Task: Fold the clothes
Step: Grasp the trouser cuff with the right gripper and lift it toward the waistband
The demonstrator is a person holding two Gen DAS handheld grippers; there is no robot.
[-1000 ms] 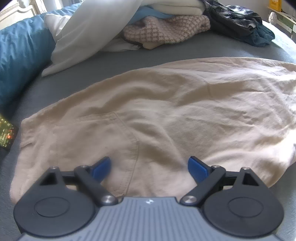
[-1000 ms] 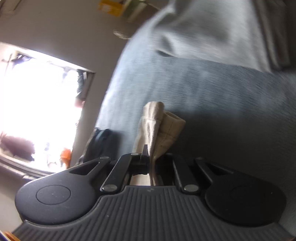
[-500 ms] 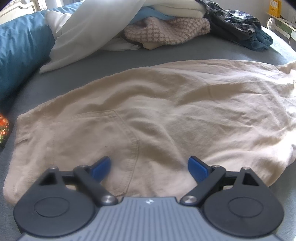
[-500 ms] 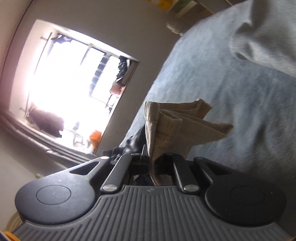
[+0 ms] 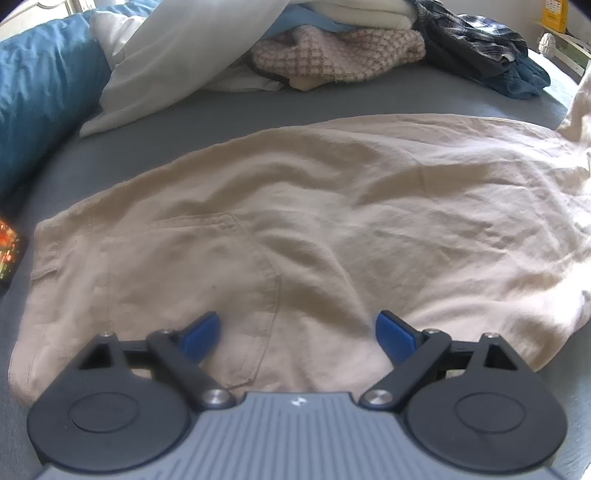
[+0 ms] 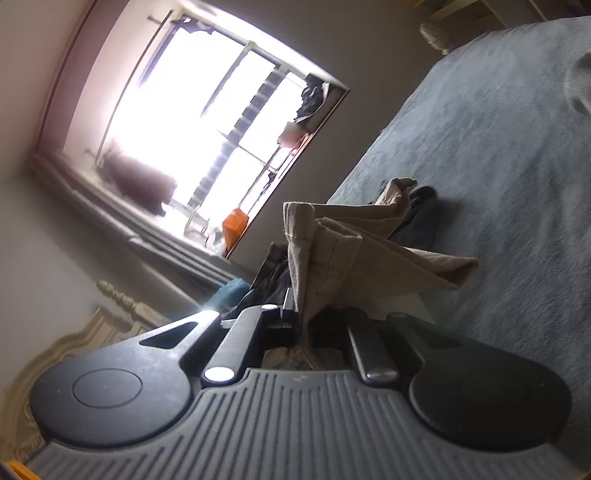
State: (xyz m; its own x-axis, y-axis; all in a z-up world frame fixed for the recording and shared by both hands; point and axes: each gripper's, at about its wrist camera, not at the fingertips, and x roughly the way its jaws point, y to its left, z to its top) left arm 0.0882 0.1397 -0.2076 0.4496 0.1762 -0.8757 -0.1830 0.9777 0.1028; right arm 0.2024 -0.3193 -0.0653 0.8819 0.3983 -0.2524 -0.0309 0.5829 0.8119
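**Lifting trouser hem**

Lying spread on grey bed [image 5: 332, 96]: beige trousers [image 5: 295, 229]. Hovering wide open, empty, over pocket area: left gripper [image 5: 297, 334]. Pinching bunched trouser hem tight, raised off bed: right gripper [image 6: 306, 325]. Piled behind: clothes [image 5: 340, 55].

The trousers [image 5: 332, 229] are plain beige on a grey-blue bed [image 5: 229, 122]. At the frame's top lie a pink-and-cream checked knit [image 5: 340, 55], a dark plaid shirt [image 5: 469, 33], a white cloth [image 5: 184, 55] and, upper left, a blue pillow [image 5: 40, 110]. The left gripper [image 5: 297, 332] is black with blue fingertips [image 5: 393, 334].
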